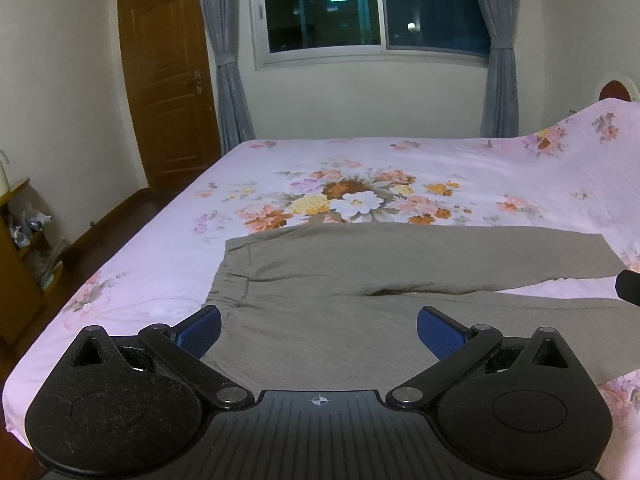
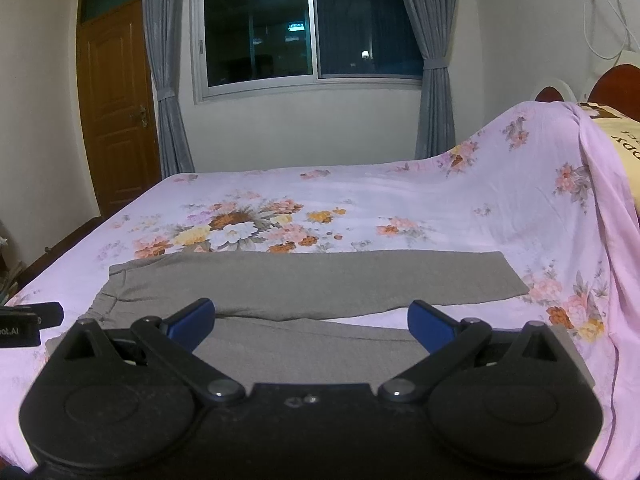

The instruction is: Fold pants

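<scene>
Grey pants (image 1: 360, 276) flat beneath the open left hand-held gripper (image 1: 319, 330)

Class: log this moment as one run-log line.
left gripper: open | right gripper: open | pants: flat on bed, unfolded | stage: pre-grasp

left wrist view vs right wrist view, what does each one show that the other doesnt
Only the left wrist view shows the wooden shelf by the left wall, and the right gripper's tip at the frame's right edge. Only the right wrist view shows the yellow printed fabric under the raised sheet, the white cable on the wall, and the left gripper's body at the left edge. Both show the grey pants laid flat on the floral bedsheet, legs pointing right, plus the window, curtains and wooden door. Both grippers are open.
</scene>
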Tool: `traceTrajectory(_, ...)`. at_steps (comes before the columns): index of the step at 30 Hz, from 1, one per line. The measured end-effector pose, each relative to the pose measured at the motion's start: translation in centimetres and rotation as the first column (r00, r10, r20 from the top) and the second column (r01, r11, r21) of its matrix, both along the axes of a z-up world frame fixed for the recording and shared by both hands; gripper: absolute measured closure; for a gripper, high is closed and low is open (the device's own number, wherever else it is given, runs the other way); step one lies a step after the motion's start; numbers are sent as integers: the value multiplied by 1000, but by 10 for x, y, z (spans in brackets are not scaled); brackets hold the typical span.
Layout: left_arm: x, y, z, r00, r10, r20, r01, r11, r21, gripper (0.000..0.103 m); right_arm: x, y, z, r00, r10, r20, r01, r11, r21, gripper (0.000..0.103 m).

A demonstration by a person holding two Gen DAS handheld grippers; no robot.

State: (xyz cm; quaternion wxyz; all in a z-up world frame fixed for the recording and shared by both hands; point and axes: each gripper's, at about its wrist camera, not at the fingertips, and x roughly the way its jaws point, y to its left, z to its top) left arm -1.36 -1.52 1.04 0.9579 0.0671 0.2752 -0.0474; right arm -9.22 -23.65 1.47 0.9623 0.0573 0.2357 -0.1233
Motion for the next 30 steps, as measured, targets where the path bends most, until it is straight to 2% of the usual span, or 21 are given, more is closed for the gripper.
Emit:
traceTrajectory(15,12,2,-5,1000,11,-13,-11,1000,14,0,9,0,-3,1000,12,-9,-12,1000,-1,0)
traceTrajectory(22,36,8,-11,999,30,-31,-29,999,23,0,26,3,-8,999,32,-10,-32,999,-14,0)
traceTrajectory(30,81,15,-25,997,58,-47,-56,998,42,0,65,5,-22,996,85,-30,-86,996,-38,0)
